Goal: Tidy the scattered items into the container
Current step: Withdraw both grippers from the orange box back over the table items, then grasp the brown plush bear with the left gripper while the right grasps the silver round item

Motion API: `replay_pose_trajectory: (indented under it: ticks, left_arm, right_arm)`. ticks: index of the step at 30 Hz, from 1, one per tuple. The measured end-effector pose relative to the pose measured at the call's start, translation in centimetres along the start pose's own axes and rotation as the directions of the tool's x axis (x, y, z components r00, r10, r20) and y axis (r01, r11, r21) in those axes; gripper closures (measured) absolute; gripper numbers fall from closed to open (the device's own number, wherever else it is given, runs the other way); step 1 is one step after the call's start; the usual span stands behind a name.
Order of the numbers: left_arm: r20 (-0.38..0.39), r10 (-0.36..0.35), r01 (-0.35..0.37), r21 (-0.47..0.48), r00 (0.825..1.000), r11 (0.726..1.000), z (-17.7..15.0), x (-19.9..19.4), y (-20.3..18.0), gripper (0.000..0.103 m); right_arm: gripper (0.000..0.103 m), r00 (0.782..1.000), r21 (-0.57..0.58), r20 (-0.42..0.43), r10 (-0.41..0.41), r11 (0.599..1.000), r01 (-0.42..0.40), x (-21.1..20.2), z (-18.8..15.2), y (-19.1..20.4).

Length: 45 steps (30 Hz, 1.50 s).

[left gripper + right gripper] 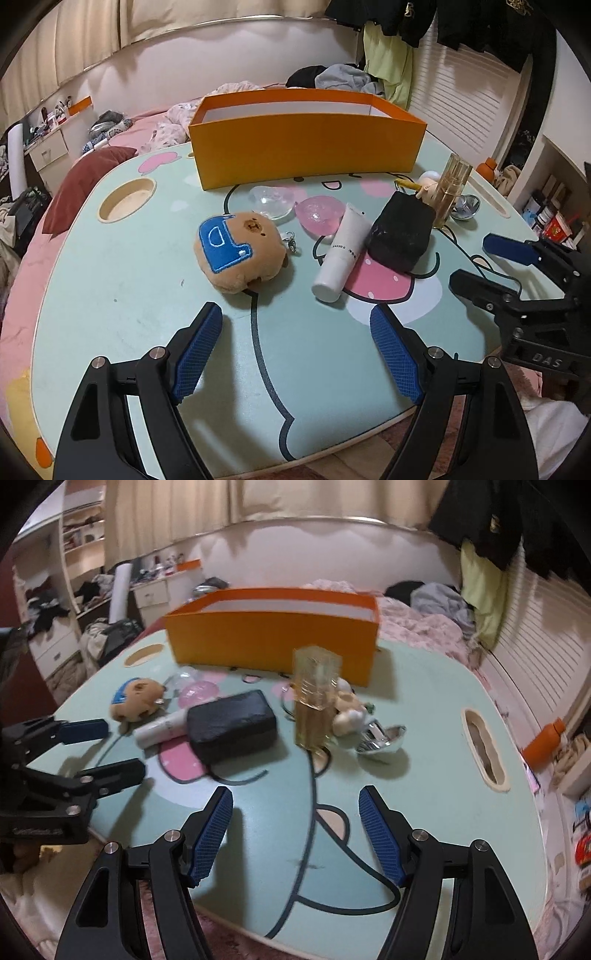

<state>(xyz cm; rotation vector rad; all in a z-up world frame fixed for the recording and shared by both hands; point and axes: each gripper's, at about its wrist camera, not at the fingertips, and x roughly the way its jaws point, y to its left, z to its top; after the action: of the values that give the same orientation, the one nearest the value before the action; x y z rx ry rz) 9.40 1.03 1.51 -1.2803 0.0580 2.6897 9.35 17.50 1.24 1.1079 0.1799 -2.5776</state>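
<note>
The orange box (306, 147) stands open-topped at the far side of the mint cartoon-print lap table (122, 295), and from these views nothing shows inside it, so the tidying looks barely begun; its thin walls could be shoved back toward the bed if a load is dropped against the near wall rather than over it. In front of it the scattered items lie bunched — the black pouch (231, 725) rests against the white tube (162, 729), so lifting either may roll or drag the other. The tall amber perfume bottle (316, 701) stands upright just beside a small doll figure (347, 710) and a silver cap-like piece (384, 740); a finger brushing its upper part could topple it onto them. The round plush keychain (238, 249) sits apart, soft and easy, though its metal clip (290, 240) could snag. The clear and pink capsule halves (295, 208) overlap and look slippery — a pinch may squirt them away. Both the left gripper (295, 321) and the right gripper (295, 801) hover over bare table with jaws spread and nothing between them.
</note>
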Motion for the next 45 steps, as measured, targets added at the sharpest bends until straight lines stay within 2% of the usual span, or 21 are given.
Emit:
replay_pose_trajectory:
  ticks: [4, 7, 10, 15, 18, 22, 26, 27, 29, 31, 34, 38, 45]
  left_arm:
    - [0.001, 0.018, -0.018, 0.003, 1.000, 1.000, 0.0, 0.1, -0.1, 0.021]
    - [0.013, -0.026, 0.027, -0.009, 1.000, 1.000, 0.1, -0.3, 0.4, 0.021]
    - [0.066, -0.051, 0.053, -0.034, 0.997, 0.998, 0.5, -1.5, 1.3, 0.021]
    - [0.142, -0.005, 0.014, -0.065, 0.990, 0.998, 2.2, -3.0, 2.7, 0.021]
    - [0.128, 0.042, -0.030, -0.096, 0.991, 0.995, 3.6, -2.3, 3.7, 0.021]
    - [0.077, 0.003, 0.006, -0.117, 0.997, 0.993, 4.6, -0.4, 4.4, 0.021]
    - [0.027, 0.038, -0.035, -0.103, 0.999, 0.994, 5.0, 1.9, 4.2, 0.021]
    - [0.015, 0.030, -0.029, -0.107, 0.999, 0.994, 5.0, 2.4, 4.1, 0.022]
    - [-0.006, 0.017, -0.017, -0.107, 1.000, 0.994, 4.8, 3.2, 4.1, 0.031]
    - [-0.006, 0.042, -0.042, -0.093, 0.999, 0.995, 4.7, 3.4, 4.0, 0.042]
    - [-0.004, 0.053, -0.054, -0.082, 0.999, 0.995, 4.5, 3.1, 4.0, 0.048]
    - [0.015, 0.037, -0.036, -0.092, 0.999, 0.995, 4.2, 2.9, 4.3, 0.051]
    - [0.023, 0.016, -0.014, -0.098, 1.000, 0.995, 4.1, 2.9, 4.5, 0.051]
  right_arm:
    - [0.030, 1.000, 0.000, 0.013, -0.008, 1.000, 0.008, 0.0, -0.1, 0.1]
    - [0.027, 1.000, 0.001, 0.029, -0.008, 1.000, 0.008, 0.0, -0.2, 0.1]
    - [0.026, 0.999, -0.002, 0.040, 0.000, 1.000, 0.001, 0.0, -0.2, 0.0]
    - [0.026, 0.999, -0.005, 0.045, 0.003, 1.000, -0.003, -0.1, -0.2, 0.0]
    - [0.026, 0.999, -0.005, 0.045, 0.003, 1.000, -0.003, -0.1, -0.2, 0.0]
    - [0.026, 0.999, -0.004, 0.048, 0.006, 1.000, -0.006, -0.1, -0.3, -0.1]
    - [0.026, 0.998, -0.001, 0.064, 0.011, 1.000, -0.011, -0.2, -0.4, -0.1]
    - [0.027, 0.998, 0.004, 0.068, 0.018, 1.000, -0.019, -0.3, -0.4, -0.2]
    - [0.029, 0.996, 0.024, 0.070, 0.050, 0.998, -0.052, -0.4, -0.3, -0.7]
    - [0.030, 0.996, 0.019, 0.067, 0.058, 0.998, -0.059, -0.6, 0.0, -1.3]
    - [0.033, 0.993, 0.000, 0.117, 0.004, 1.000, -0.004, -1.9, 0.5, -2.5]
    - [0.033, 0.987, 0.042, 0.155, -0.051, 0.998, 0.045, -2.8, 1.4, -4.9]
    - [0.034, 0.996, 0.064, 0.076, -0.053, 0.997, 0.048, -0.5, 2.5, -6.6]
